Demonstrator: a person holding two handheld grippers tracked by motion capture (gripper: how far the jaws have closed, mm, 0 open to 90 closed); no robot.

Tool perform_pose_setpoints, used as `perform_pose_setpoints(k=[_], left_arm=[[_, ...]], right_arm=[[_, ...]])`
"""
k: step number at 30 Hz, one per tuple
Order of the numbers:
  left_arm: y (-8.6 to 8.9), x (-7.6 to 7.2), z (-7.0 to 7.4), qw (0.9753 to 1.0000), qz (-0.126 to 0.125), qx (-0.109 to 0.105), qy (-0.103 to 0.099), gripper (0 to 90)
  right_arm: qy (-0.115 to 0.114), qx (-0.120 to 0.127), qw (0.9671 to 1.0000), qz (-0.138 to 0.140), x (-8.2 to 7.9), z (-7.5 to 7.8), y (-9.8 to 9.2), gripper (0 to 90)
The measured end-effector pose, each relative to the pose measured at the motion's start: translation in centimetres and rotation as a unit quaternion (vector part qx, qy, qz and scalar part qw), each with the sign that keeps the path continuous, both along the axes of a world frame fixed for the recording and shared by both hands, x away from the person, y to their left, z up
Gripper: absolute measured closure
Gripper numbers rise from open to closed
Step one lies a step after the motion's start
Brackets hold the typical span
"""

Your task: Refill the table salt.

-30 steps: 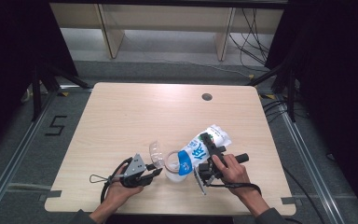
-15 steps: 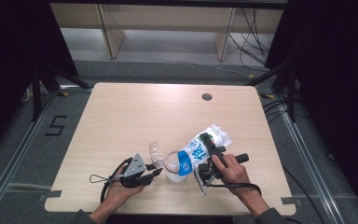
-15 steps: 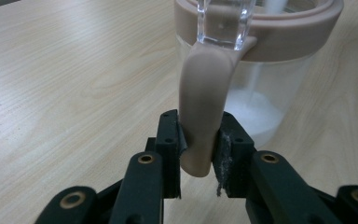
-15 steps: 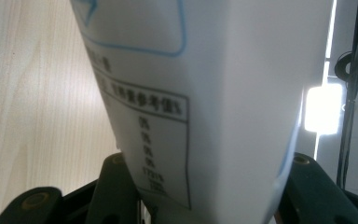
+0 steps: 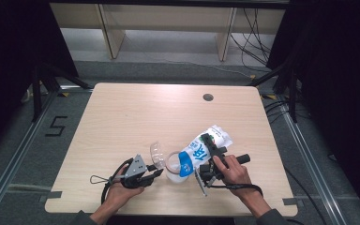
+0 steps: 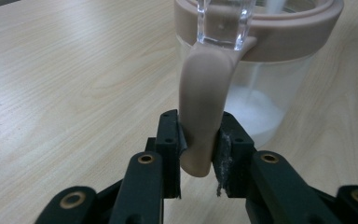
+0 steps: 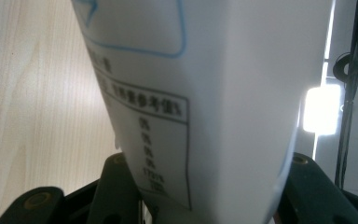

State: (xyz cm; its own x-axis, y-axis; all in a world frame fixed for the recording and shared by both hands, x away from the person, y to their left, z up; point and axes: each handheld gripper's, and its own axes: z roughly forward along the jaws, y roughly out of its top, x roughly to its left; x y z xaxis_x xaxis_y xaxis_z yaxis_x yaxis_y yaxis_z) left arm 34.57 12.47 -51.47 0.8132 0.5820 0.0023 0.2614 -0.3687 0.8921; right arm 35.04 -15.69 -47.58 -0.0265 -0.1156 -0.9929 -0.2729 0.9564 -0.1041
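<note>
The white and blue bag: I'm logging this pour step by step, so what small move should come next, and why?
Probably hold the tilt and keep pouring. The right tongs grip the white and blue bag, tipped mouth-down over the clear jar with a beige rim. A thin white stream is falling inside, and only a low white heap lies on its bottom. The left tongs clamp its beige tab, steadying it.

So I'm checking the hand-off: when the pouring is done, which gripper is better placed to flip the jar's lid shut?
Probably the left. The left gripper is already clamped on the jar's tan tab, beside the open lid. The right gripper is occupied, holding the tilted bag over the jar.
</note>
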Motion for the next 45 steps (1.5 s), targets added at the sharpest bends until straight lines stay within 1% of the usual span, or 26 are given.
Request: perform_pose_setpoints(k=[3, 4, 5, 6, 11, 12, 14, 16, 17, 19, 23, 24, 25, 26, 27, 28, 29, 33, 34, 35, 37, 39, 40, 41, 43, 45], left_arm=[[0.0, 0.0, 0.0, 1.0, 0.0, 0.0, 0.0, 72.8], [0.0, 0.0, 0.0, 1.0, 0.0, 0.0, 0.0, 72.8], [0.0, 0.0, 0.01, 1.0, 0.0, 0.001, 0.0, 72.8], [0.0, 0.0, 0.01, 1.0, 0.0, 0.001, 0.0, 72.8], [0.0, 0.0, 0.0, 1.0, 0.0, 0.0, 0.0, 72.8], [0.0, 0.0, 0.01, 1.0, 0.0, 0.001, 0.0, 72.8], [0.01, 0.0, 0.02, 1.0, -0.001, 0.002, -0.001, 72.9], [0.0, 0.0, 0.01, 1.0, -0.001, 0.002, -0.001, 72.8], [0.0, 0.0, 0.02, 1.0, 0.0, 0.001, -0.001, 72.8], [0.0, -0.01, 0.01, 1.0, 0.0, 0.001, 0.0, 72.9], [0.0, 0.0, 0.02, 1.0, 0.0, 0.001, 0.0, 72.8], [0.0, -0.01, 0.02, 1.0, 0.0, 0.001, 0.0, 72.8], [0.0, 0.0, 0.02, 1.0, 0.0, 0.0, 0.0, 72.9], [0.01, 0.0, 0.02, 1.0, 0.0, 0.0, 0.0, 72.8], [0.0, 0.0, 0.01, 1.0, 0.0, 0.0, 0.0, 72.9], [0.0, 0.0, 0.01, 1.0, 0.0, 0.0, 0.0, 72.8], [0.0, 0.0, 0.01, 1.0, 0.0, 0.0, 0.0, 72.8], [0.0, 0.0, 0.01, 1.0, 0.0, 0.0, 0.0, 72.9], [0.0, 0.0, 0.01, 1.0, 0.0, 0.001, 0.0, 72.8], [0.0, 0.0, 0.01, 1.0, 0.0, 0.0, 0.0, 72.8], [0.0, 0.0, 0.01, 1.0, -0.001, 0.001, 0.0, 72.9], [0.0, 0.0, 0.01, 1.0, 0.0, 0.0, 0.0, 72.8], [0.01, 0.0, 0.01, 1.0, 0.0, 0.001, 0.0, 72.8], [0.0, 0.0, 0.01, 1.0, 0.0, 0.001, 0.0, 72.8], [0.0, 0.0, 0.01, 1.0, 0.0, 0.0, 0.0, 72.8], [0.0, -0.01, 0.01, 1.0, 0.0, 0.0, 0.0, 72.8]], right_arm=[[0.0, 0.003, 1.0, -0.004, -0.07, -0.07, -0.01, 59.0], [-0.003, -0.015, 0.9999, 0.004, 0.04, 0.17, 0.09, 59.0], [-0.005, -0.019, 0.9998, 0.007, 0.06, 0.22, 0.12, 59.1], [-0.004, -0.013, 0.9999, 0.004, 0.01, 0.13, 0.09, 59.2], [-0.003, -0.013, 0.9999, 0.003, 0.01, 0.13, 0.07, 59.5], [-0.004, 0.003, 1.0, 0.008, 0.08, -0.03, 0.1, 59.6], [-0.01, -0.006, 0.9997, 0.019, 0.21, 0.1, 0.17, 59.7], [-0.005, 0.008, 0.9999, 0.009, 0.09, -0.08, 0.11, 59.8], [-0.009, 0.0, 0.9998, 0.017, 0.18, 0.03, 0.16, 59.8], [-0.009, -0.005, 0.9998, 0.018, 0.19, 0.07, 0.18, 60.0], [-0.002, 0.005, 1.0, 0.006, 0.06, -0.09, 0.07, 60.3], [0.002, -0.009, 0.9999, -0.006, -0.05, 0.03, -0.04, 60.3], [0.002, -0.011, 0.9999, -0.003, -0.01, 0.07, -0.03, 60.4], [-0.01, 0.009, 0.9997, 0.018, 0.19, -0.06, 0.1, 60.5], [-0.009, 0.008, 0.9998, 0.018, 0.2, -0.06, 0.11, 60.5], [-0.007, -0.012, 0.9998, 0.015, 0.18, 0.16, 0.13, 60.5], [0.001, -0.015, 0.9999, 0.0, 0.05, 0.09, 0.02, 60.6], [-0.001, 0.008, 0.9999, 0.008, 0.08, -0.11, 0.06, 60.9], [-0.003, 0.006, 0.9999, 0.011, 0.12, -0.06, 0.06, 61.0], [-0.004, 0.007, 1.0, 0.003, 0.01, -0.06, 0.04, 61.0], [0.001, -0.008, 0.9999, -0.011, -0.12, 0.06, -0.07, 61.1], [-0.003, 0.011, 0.9999, 0.009, 0.13, -0.13, 0.01, 61.1], [-0.002, -0.002, 1.0, 0.002, 0.04, 0.01, -0.03, 61.2], [-0.002, 0.012, 0.9999, 0.009, 0.11, -0.15, 0.02, 61.2], [-0.002, -0.001, 1.0, 0.005, 0.04, 0.05, 0.07, 61.3], [-0.005, 0.002, 1.0, 0.004, 0.02, 0.01, 0.06, 61.4]])
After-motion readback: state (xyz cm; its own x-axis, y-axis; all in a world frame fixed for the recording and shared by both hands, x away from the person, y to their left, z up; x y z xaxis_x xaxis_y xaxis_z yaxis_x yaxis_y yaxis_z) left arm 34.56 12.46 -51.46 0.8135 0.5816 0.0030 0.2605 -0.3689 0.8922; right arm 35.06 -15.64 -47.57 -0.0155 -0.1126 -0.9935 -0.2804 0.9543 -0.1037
